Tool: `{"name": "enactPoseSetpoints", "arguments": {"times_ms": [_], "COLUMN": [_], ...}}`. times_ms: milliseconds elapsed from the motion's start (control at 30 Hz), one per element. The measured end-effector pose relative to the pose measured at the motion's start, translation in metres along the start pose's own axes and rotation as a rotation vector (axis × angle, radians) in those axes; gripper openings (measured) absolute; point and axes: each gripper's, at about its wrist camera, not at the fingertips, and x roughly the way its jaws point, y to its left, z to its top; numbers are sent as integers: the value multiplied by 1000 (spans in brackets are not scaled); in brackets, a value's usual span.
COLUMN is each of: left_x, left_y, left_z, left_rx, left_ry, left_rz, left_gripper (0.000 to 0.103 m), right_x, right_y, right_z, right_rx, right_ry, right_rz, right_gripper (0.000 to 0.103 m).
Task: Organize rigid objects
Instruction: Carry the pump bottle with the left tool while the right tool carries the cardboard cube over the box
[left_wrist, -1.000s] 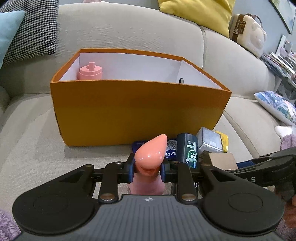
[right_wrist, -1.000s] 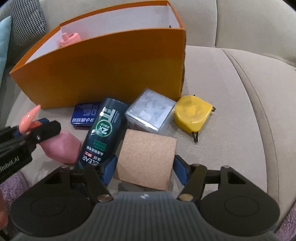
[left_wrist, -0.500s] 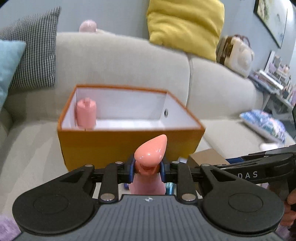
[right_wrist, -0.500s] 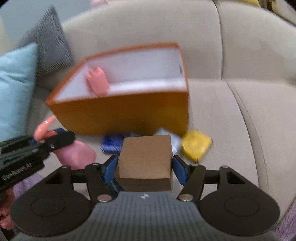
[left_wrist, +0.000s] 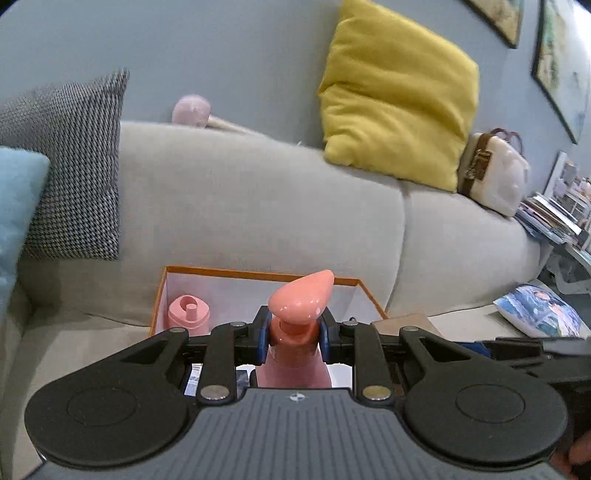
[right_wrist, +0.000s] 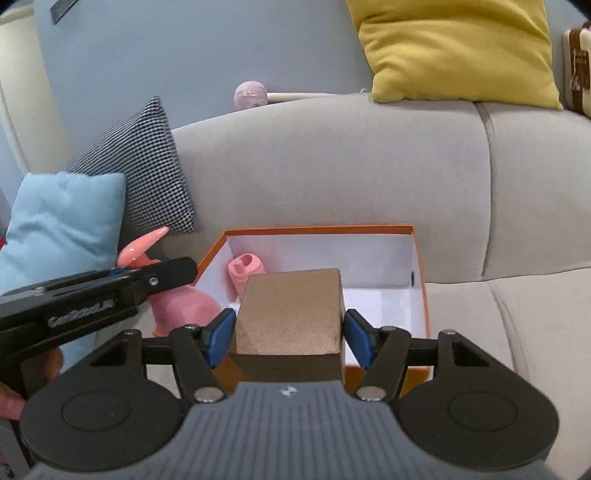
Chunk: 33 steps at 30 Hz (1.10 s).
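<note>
pink pump bottle (left_wrist: 293, 332) and brown box (right_wrist: 290, 317) lifted above orange box (right_wrist: 421, 258)

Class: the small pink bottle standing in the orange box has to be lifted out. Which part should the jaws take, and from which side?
Probably its body, from above: the small pink bottle stands upright in a corner of the orange box, whose walls block any sideways approach.

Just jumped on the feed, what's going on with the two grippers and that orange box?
A person is tidying loose items off a grey sofa into the orange box. The left gripper is clamped on the neck of a pink pump bottle; the right gripper grips a brown cardboard box. Both are held up over the near side of the orange box, where another pink bottle already stands in the back left corner.
</note>
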Motion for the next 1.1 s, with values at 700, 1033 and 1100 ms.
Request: {"name": "enactPoseSetpoints", "arguments": {"times_ms": [700, 1033, 1100], "left_x": [161, 195, 197], "left_y": [34, 47, 48], "left_z": [15, 14, 15], "left_rx": [4, -12, 12], "left_ry": [265, 342, 343], "left_rz": [47, -11, -15], "left_gripper": [28, 28, 28], "right_x": [133, 157, 160], "right_y": [-54, -55, -57], "right_z": [29, 28, 28], "right_rx": [26, -7, -7], "right_ry": [152, 194, 201], "right_rz": [-47, -46, -39], "right_gripper": [65, 65, 65]}}
